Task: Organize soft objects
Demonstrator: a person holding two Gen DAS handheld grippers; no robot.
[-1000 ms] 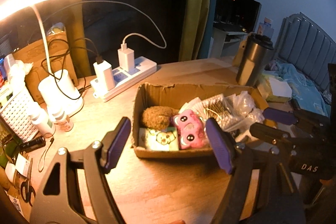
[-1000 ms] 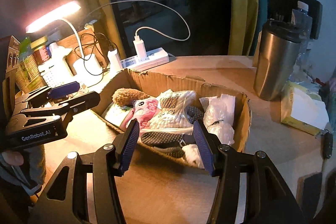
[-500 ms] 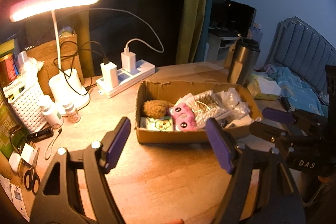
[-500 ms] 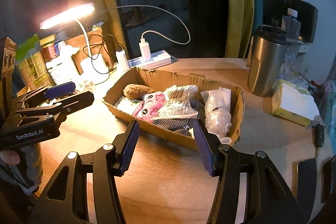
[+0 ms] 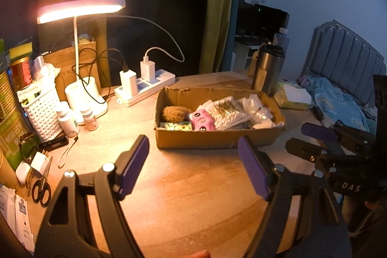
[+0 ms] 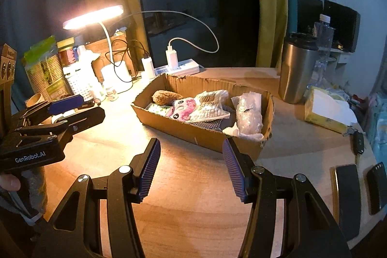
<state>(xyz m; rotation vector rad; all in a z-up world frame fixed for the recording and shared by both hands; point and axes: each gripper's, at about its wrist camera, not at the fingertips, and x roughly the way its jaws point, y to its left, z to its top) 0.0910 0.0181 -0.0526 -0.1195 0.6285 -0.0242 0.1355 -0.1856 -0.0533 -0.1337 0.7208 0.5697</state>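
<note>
A wooden table (image 5: pixel 183 197) fills the lower part of both views, lit warm by a desk lamp (image 5: pixel 79 10) at its far left. Near the middle of the table sits an open cardboard box (image 5: pixel 217 137), holding the soft things side by side: a brown plush (image 5: pixel 175 113) at its left end, a pink plush (image 5: pixel 202 120) next to it, then a bag of cotton swabs (image 5: pixel 227 111) and a clear plastic bundle (image 6: pixel 249 110) toward the right end. A steel tumbler (image 6: pixel 297 71) stands behind the box's right corner, a white power strip (image 5: pixel 147 88) behind its left corner. The left gripper (image 5: pixel 193 168) hovers over bare table in front of the box; its jaws have just been opening and stand wide, nothing between them. The right gripper (image 6: pixel 191 171) hovers alongside, jaws moderately apart and empty.
</note>
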